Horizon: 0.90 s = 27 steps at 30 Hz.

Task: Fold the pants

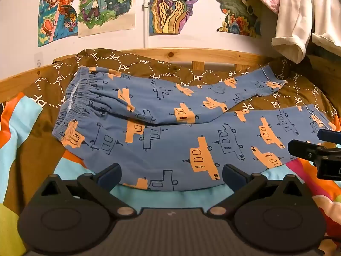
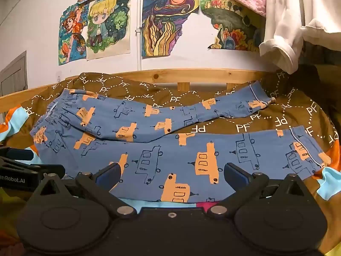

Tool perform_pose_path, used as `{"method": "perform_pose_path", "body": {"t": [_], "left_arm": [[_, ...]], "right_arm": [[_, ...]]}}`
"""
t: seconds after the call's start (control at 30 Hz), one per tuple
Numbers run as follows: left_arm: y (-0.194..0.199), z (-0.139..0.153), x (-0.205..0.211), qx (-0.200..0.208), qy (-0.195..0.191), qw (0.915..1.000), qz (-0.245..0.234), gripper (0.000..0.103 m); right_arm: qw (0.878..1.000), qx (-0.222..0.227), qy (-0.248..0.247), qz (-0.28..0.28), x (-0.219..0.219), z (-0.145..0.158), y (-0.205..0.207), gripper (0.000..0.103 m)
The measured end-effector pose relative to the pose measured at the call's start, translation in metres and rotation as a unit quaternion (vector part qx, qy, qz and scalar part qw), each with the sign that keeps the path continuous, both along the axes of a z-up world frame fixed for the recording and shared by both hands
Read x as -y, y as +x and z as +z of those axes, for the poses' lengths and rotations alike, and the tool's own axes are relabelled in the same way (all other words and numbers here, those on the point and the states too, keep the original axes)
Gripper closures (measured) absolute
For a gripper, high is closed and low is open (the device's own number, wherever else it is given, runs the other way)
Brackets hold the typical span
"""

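Blue pants (image 1: 166,132) with orange and outlined vehicles lie spread on the bed, waistband at the left, both legs running right and splayed apart. They show the same way in the right wrist view (image 2: 170,149). My left gripper (image 1: 171,176) is open and empty at the near edge of the front leg. My right gripper (image 2: 171,176) is open and empty, also at the near edge of the front leg, further right. The right gripper shows at the right edge of the left wrist view (image 1: 313,147); the left one shows at the left edge of the right wrist view (image 2: 25,168).
A brown "PF" blanket (image 1: 149,68) and a bright multicoloured cover (image 1: 25,115) lie under the pants. A wooden bed rail (image 1: 191,53) runs behind. Drawings (image 1: 106,6) hang on the wall. White and pink clothes (image 1: 298,21) hang at the upper right.
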State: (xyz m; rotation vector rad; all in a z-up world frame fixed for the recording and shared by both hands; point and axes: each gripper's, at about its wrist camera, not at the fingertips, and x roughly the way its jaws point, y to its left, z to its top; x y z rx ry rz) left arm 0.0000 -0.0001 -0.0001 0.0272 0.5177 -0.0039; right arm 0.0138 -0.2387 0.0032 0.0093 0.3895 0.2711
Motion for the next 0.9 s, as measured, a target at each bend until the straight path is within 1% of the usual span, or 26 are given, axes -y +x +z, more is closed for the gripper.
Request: {"method": "perform_pose_path", "body": {"t": [0.27,0.3,0.9], "left_arm": [[-0.0004,0.0000,-0.0027,-0.001,-0.004,1.0000,0.000,0.000],[-0.0003,0.0001,-0.0002,0.000,0.001,1.0000,0.000,0.000],[-0.0005,-0.0004,0.0008,-0.001,0.002,1.0000,-0.002,0.000]], "right_arm": [[1.000,0.000,0.000,-0.002,-0.0001,-0.0006,0.0006,0.001],[1.000,0.000,0.000,-0.002,0.0000,-0.0007,0.0005,0.001],[1.000,-0.004,-0.001,0.000,0.0002,-0.0011,0.0014,0.001]]}}
